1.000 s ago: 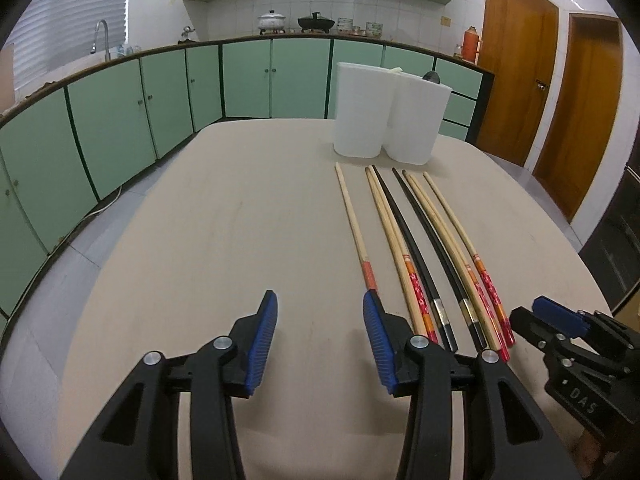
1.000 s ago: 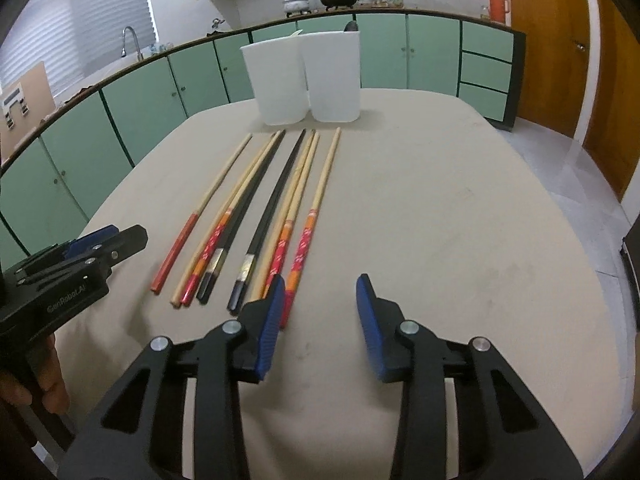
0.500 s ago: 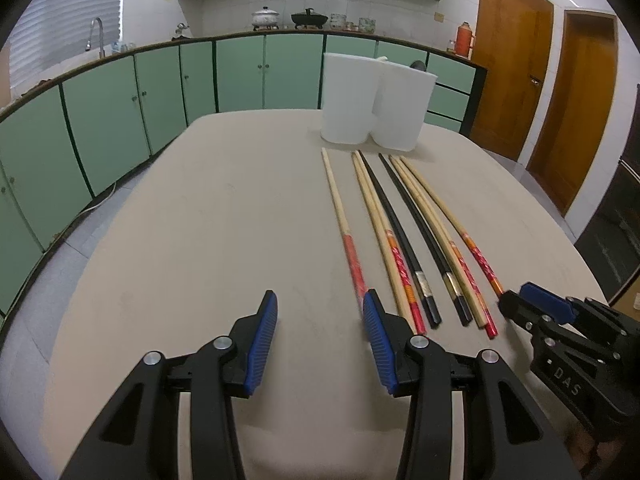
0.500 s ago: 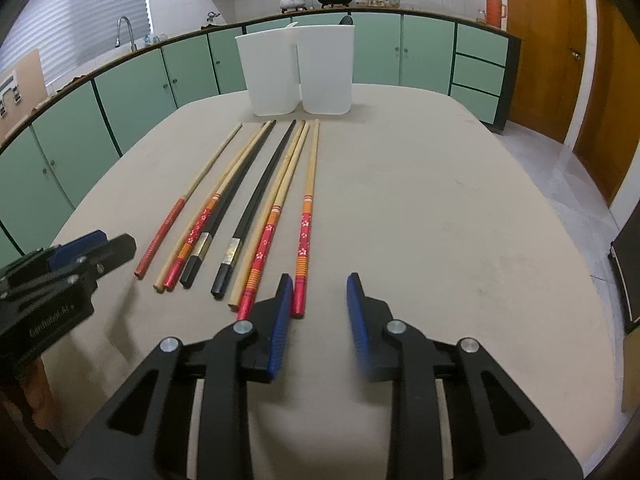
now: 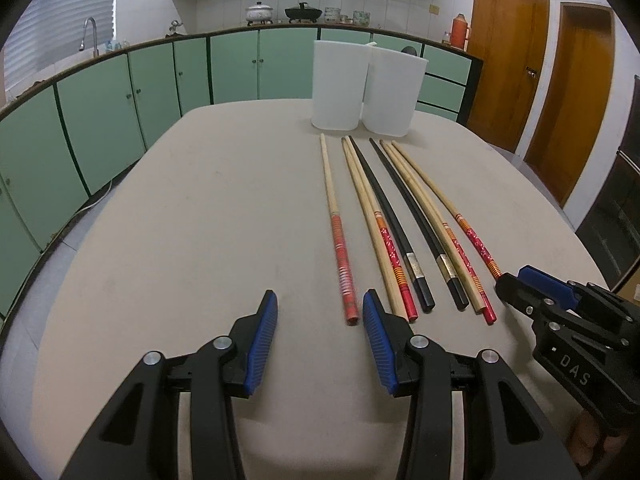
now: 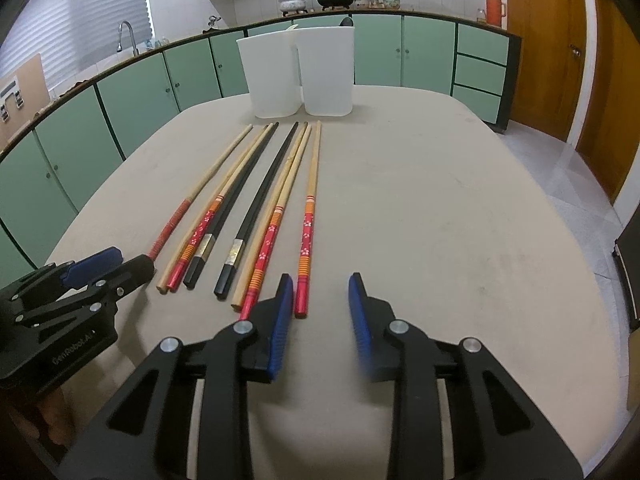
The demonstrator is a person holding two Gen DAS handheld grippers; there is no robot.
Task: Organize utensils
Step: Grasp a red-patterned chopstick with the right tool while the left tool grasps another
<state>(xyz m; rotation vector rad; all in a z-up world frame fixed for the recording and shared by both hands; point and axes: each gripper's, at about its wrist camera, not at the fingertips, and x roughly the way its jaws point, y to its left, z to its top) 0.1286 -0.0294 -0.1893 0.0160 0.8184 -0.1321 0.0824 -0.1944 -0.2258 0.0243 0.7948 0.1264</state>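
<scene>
While the surface point(image 6: 440, 200) carries the chopsticks point(image 6: 248, 216) lengthwise toward the two white containers point(image 6: 300, 72), I see the rightmost red-handled chopstick point(image 6: 308, 224) ending just ahead-left of my right hand-held gripper point(image 6: 318, 300), jaws part-open and empty; the left hand-held gripper point(image 5: 318, 328) is likewise part-open and empty.

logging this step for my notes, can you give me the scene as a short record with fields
surface: beige table
utensils: seven chopsticks lying side by side, handle ends toward the cameras
black chopsticks: two, in the middle of the row
containers: two white bins side by side, beyond the tips
left hand-held gripper: open, nothing between its pads
right hand-held gripper: open, nothing held
</scene>
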